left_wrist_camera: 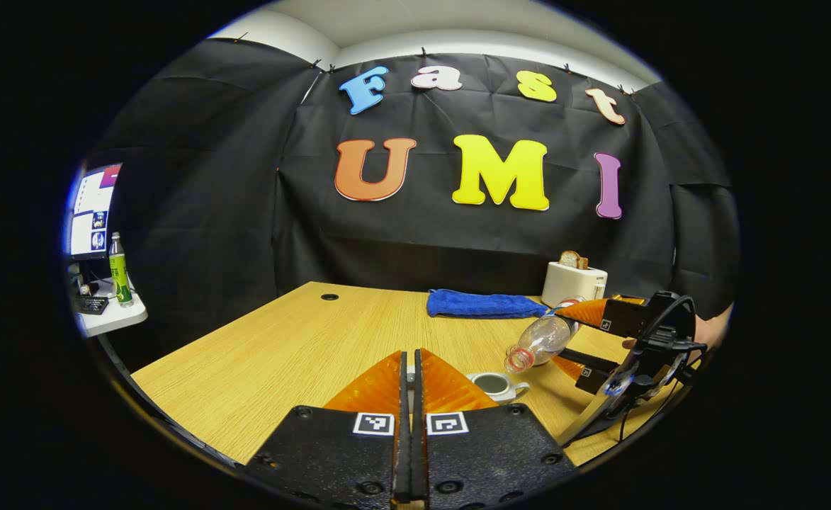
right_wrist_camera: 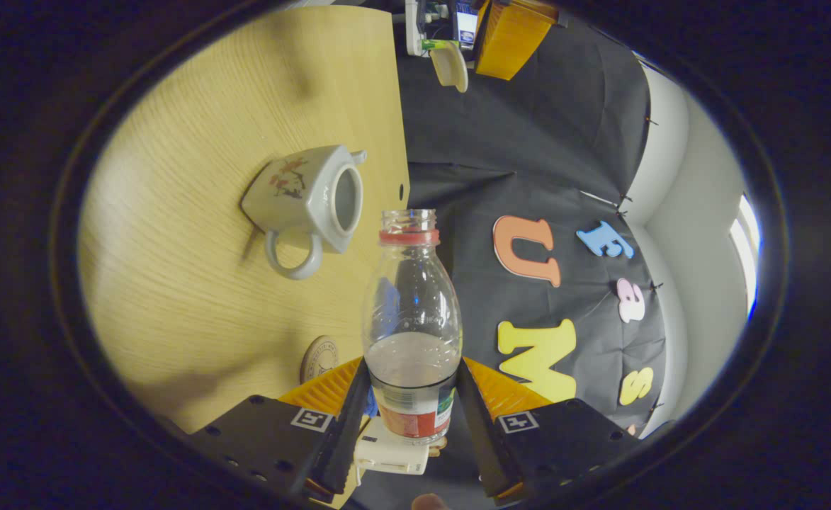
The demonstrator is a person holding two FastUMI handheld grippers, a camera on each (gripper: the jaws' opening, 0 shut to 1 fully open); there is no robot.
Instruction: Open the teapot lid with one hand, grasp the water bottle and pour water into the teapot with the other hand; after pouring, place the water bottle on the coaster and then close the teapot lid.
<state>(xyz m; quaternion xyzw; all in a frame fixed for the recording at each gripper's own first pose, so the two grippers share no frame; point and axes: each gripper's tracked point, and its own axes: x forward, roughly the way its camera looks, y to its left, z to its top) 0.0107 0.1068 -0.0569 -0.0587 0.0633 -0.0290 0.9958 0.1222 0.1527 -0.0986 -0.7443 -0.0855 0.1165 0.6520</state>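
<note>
Wooden bench [left_wrist_camera: 302,340], black cloth behind. Right gripper [right_wrist_camera: 411,407] jaws clamped low on tilted bottle [right_wrist_camera: 411,312], mouth near open teapot [right_wrist_camera: 309,198]. Thin plastic, partly full: light, squashable, grip gently. Left gripper [left_wrist_camera: 409,368] jaws closed on lid [right_wrist_camera: 450,65], judging by right gripper view.

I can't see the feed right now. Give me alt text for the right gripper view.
The right gripper holds an uncapped water bottle between its jaws, tipped toward the open teapot on the wooden table. A round coaster lies near the bottle's base.
</note>
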